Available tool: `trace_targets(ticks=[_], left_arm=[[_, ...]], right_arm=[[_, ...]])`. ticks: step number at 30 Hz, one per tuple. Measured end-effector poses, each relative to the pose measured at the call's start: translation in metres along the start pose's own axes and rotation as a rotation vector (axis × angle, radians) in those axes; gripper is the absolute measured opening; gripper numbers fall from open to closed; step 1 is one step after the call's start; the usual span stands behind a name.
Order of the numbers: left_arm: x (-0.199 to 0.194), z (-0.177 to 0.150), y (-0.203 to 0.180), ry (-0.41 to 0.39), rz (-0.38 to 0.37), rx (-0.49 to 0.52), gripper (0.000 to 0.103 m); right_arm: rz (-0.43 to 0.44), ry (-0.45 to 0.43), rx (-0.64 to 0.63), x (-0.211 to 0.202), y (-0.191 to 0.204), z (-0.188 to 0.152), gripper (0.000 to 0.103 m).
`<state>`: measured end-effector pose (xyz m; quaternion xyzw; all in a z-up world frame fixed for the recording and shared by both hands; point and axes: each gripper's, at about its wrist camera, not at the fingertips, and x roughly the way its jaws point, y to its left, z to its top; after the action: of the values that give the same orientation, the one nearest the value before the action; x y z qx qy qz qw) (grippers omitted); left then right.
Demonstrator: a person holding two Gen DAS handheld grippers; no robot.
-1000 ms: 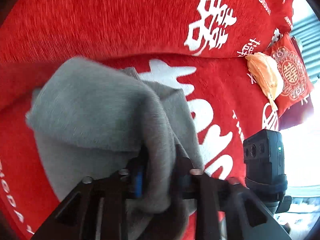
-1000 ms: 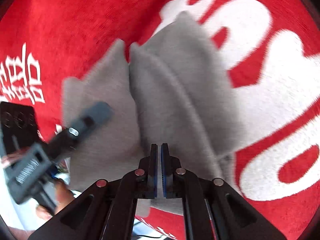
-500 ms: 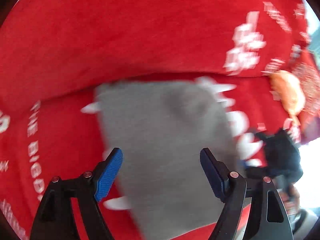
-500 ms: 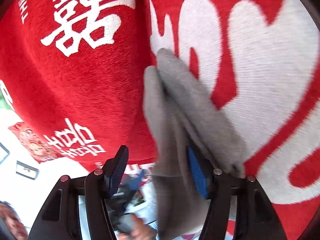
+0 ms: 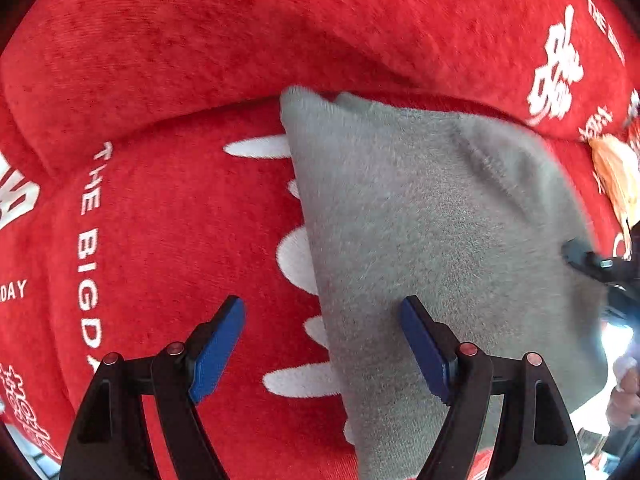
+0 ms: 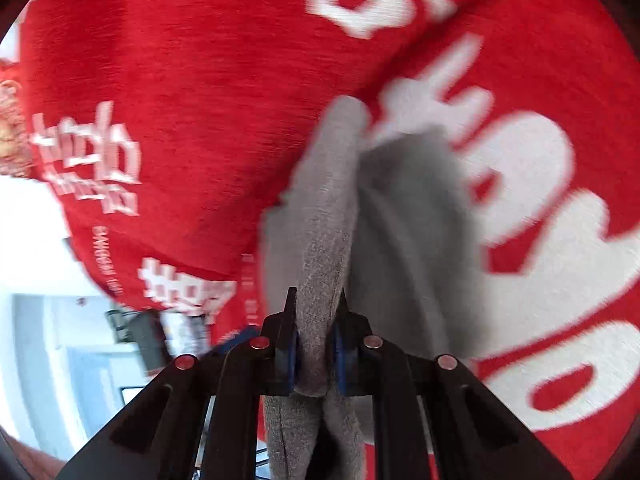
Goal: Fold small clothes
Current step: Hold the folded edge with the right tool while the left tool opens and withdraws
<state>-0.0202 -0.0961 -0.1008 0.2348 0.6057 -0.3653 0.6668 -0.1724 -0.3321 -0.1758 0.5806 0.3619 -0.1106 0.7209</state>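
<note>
Item: grey garment [image 5: 432,240], partly folded on red printed sofa cover [image 5: 160,220]; left tool [image 5: 322,344] spread wide, empty, astride its near edge; right tool [image 6: 316,344], jaws just closed, pinches a bunched fold; next: lay fold over, flatten.

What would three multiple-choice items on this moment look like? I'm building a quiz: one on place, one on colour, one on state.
1. Where does the grey cloth lie?
A. on a red cover
B. in a basket
C. on a wooden floor
2. What colour are the left tool's pads?
A. green
B. blue
C. white
3. How does the right tool stand?
A. wide open, empty
B. shut on the cloth
C. out of view
Key: 1 A, red fabric with white lettering surrounds the cloth; 2 B, both pads show blue; 3 B, its jaws, just closing, pinch a grey fold.
</note>
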Motion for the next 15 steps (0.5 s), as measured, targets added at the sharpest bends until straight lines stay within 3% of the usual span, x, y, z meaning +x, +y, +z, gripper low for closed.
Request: trace_targets(ticks=[3, 4, 5, 9, 11, 12, 13, 15], left_arm=[[0.005, -0.005, -0.002, -0.010, 0.025, 0.007, 0.092], [0.004, -0.007, -0.001, -0.012, 0.030, 0.005, 0.092], [0.003, -0.008, -0.001, -0.011, 0.030, 0.003, 0.092], [-0.006, -0.015, 0.000, -0.013, 0.066, 0.011, 0.092], [-0.012, -0.017, 0.000, -0.016, 0.080, 0.010, 0.092], [-0.014, -0.019, 0.001, -0.015, 0.079, 0.006, 0.092], [-0.016, -0.016, 0.002, -0.010, 0.080, -0.003, 0.092], [-0.018, -0.018, 0.005, -0.011, 0.083, -0.022, 0.092]], right_arm=[[-0.158, 0.015, 0.033, 0.012, -0.030, -0.003, 0.016], [-0.142, 0.011, 0.047, 0.009, -0.037, -0.005, 0.016], [-0.146, 0.005, 0.052, 0.009, -0.032, -0.004, 0.018], [-0.297, -0.003, -0.053, -0.002, 0.000, -0.007, 0.023], [-0.292, 0.009, -0.079, -0.002, 0.016, -0.007, 0.027], [-0.260, 0.023, -0.067, -0.004, 0.019, -0.006, 0.041], [-0.236, 0.035, -0.054, -0.009, 0.015, -0.006, 0.048], [-0.217, 0.037, -0.051, -0.012, 0.019, -0.007, 0.053]])
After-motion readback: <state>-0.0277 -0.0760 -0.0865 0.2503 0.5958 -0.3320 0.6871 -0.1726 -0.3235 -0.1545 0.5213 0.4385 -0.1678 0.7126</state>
